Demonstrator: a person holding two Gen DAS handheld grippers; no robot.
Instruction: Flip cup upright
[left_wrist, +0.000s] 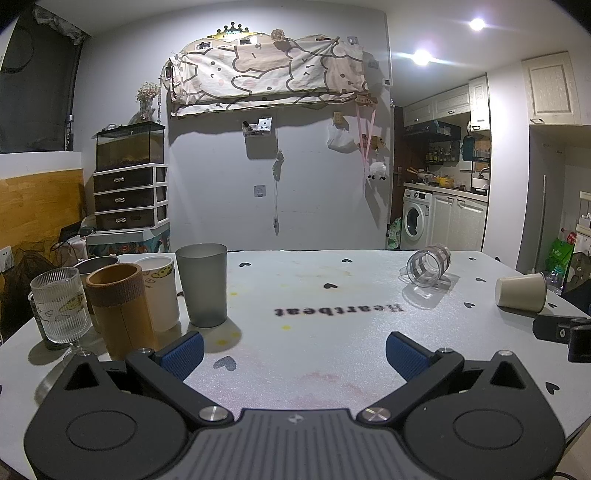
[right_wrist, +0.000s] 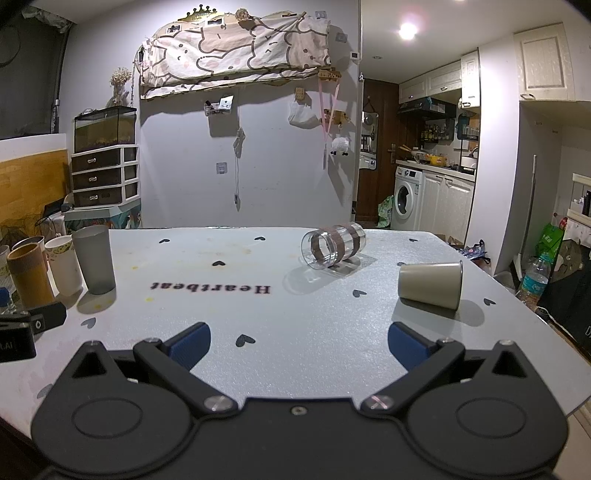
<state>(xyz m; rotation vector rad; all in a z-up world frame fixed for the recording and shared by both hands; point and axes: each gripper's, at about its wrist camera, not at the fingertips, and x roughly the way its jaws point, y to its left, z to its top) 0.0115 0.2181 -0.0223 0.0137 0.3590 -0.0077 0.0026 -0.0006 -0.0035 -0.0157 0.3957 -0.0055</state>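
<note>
Cup: beige cup (right_wrist: 430, 284) lies on its side on the bench (right_wrist: 295, 325), right of centre, ahead and to the right of the right gripper (right_wrist: 298, 345).
Axis: runs roughly left to right across the view; base points left, mouth points right.
Other fallen cup: clear banded glass (right_wrist: 334, 245) also lies on its side, farther back, mouth toward the camera; which of the two the task means is not certain.
Nearer arm: right; from the left gripper (left_wrist: 294, 354) the beige cup (left_wrist: 521, 292) sits at the far right edge, well apart.
Right gripper: jaws spread wide, holding nothing, low over the bench and level.
Left gripper: jaws spread wide, empty, pointing at bare bench.
Upright cups: grey tumbler (left_wrist: 202, 284) and others stand at the left.
</note>
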